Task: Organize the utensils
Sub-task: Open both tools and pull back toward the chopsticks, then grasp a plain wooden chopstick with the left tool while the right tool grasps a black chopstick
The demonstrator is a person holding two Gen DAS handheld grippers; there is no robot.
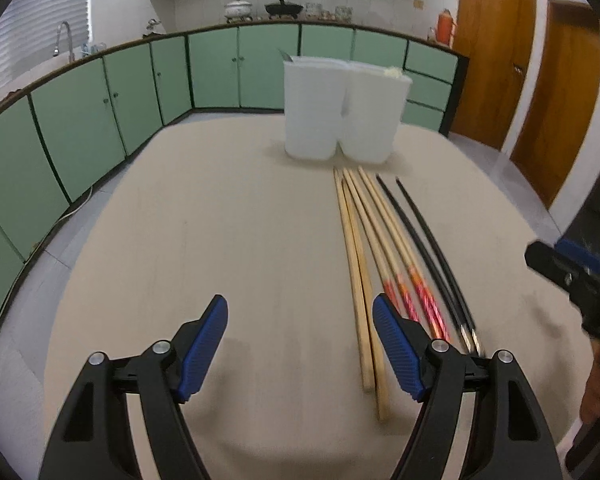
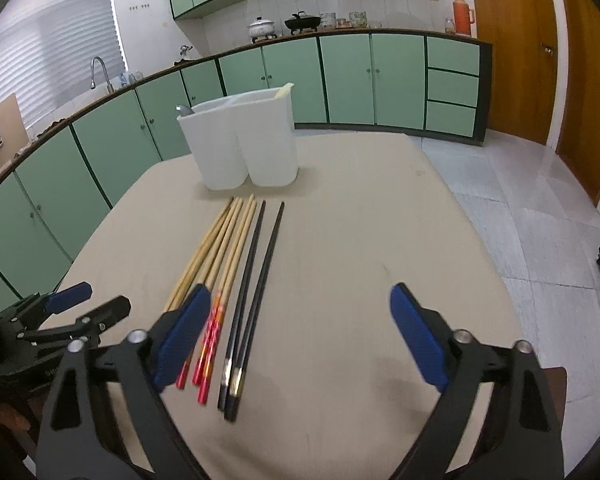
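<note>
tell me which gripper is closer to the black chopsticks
Right. The right gripper hangs open over the near ends of the black chopsticks, which lie just inside its left finger. The left gripper is open beyond the wooden chopsticks, farther off.

Right gripper [image 2: 300, 336] fingers spread over table [image 2: 380, 240]; chopsticks [image 2: 236, 272] beneath, white holder [image 2: 244, 144] beyond.

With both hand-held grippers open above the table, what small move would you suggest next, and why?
Probably lower the right hand-held gripper a little onto the black chopsticks and close. Its jaws are open and empty, the pair lies between its fingers, and the white holder stands just beyond their tips. The left hand-held gripper has only bare table between its fingers.
</note>
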